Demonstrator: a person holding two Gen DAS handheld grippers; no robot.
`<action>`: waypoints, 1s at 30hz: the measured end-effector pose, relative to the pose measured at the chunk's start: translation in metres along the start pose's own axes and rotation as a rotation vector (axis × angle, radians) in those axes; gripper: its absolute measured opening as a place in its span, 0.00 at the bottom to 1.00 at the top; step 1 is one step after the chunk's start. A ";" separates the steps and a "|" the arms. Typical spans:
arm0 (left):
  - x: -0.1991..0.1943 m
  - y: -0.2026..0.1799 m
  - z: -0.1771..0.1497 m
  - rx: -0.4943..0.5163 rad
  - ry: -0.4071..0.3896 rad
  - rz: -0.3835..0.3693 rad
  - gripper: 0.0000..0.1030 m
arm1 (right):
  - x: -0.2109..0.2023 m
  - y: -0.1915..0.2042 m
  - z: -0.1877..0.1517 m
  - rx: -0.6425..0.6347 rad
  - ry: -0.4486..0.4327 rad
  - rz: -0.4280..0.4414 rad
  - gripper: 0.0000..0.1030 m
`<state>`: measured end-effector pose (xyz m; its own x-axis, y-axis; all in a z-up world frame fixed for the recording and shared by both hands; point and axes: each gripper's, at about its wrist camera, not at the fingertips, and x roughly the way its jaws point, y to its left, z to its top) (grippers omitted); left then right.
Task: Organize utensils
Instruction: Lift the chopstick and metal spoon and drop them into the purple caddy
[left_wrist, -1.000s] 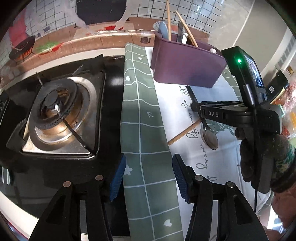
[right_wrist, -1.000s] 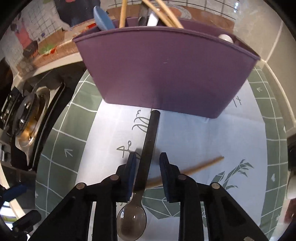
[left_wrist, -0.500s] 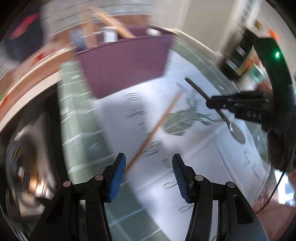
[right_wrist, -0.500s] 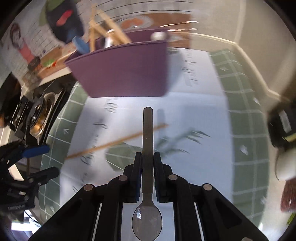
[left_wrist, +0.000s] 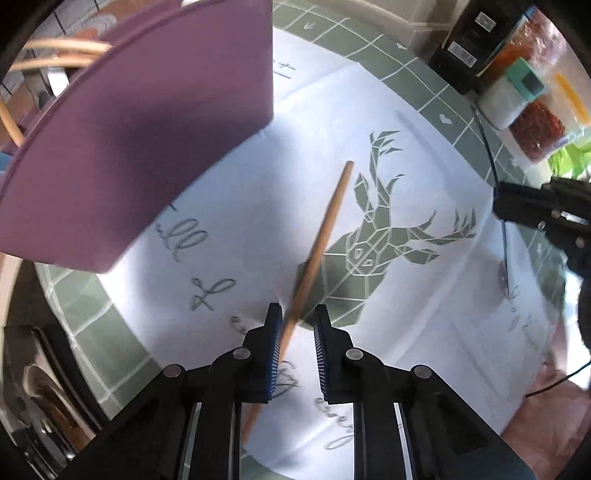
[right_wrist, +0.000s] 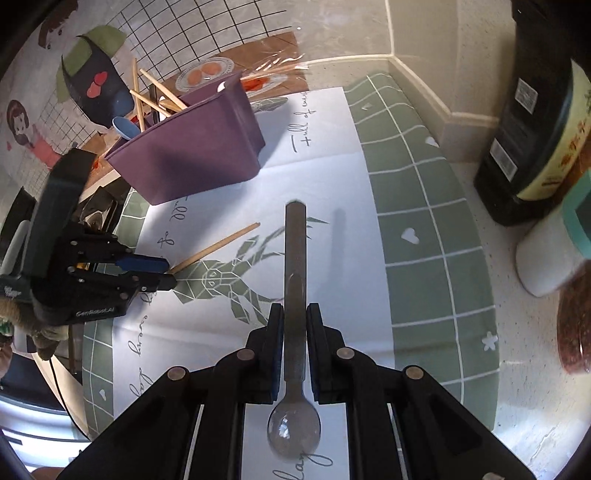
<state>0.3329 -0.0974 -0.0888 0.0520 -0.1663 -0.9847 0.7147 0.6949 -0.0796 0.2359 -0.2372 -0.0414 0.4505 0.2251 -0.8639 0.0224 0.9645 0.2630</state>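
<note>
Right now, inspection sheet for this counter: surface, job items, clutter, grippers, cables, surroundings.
Surface: white cloth with a deer print and green grid border, lying flat on a pale counter.
Job's things: wooden chopstick lying on the cloth; spoon lifted, handle forward, bowl toward the camera; purple utensil holder already holding chopsticks and a blue spoon.
Clutter: dark bottle, white jar with teal lid, bagged red food at the counter edge.
Grippers: left gripper closing around the chopstick, a gap showing on one side; right gripper clamped on the spoon handle.
Cables: thin black cable by the right gripper.
Surroundings: tiled wall with cartoon stickers; stove at the left.
</note>
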 end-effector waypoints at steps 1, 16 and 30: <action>-0.001 0.001 0.002 -0.018 0.000 -0.004 0.17 | 0.002 0.001 0.001 0.002 0.001 0.004 0.11; -0.080 -0.005 -0.070 -0.442 -0.475 -0.056 0.05 | 0.000 0.035 0.010 -0.100 -0.014 0.050 0.11; -0.255 0.014 -0.129 -0.474 -1.021 0.027 0.05 | -0.103 0.104 0.049 -0.258 -0.272 0.095 0.11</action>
<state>0.2397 0.0445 0.1415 0.7655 -0.4906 -0.4162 0.3786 0.8666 -0.3251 0.2361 -0.1670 0.0958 0.6613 0.3034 -0.6861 -0.2400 0.9521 0.1896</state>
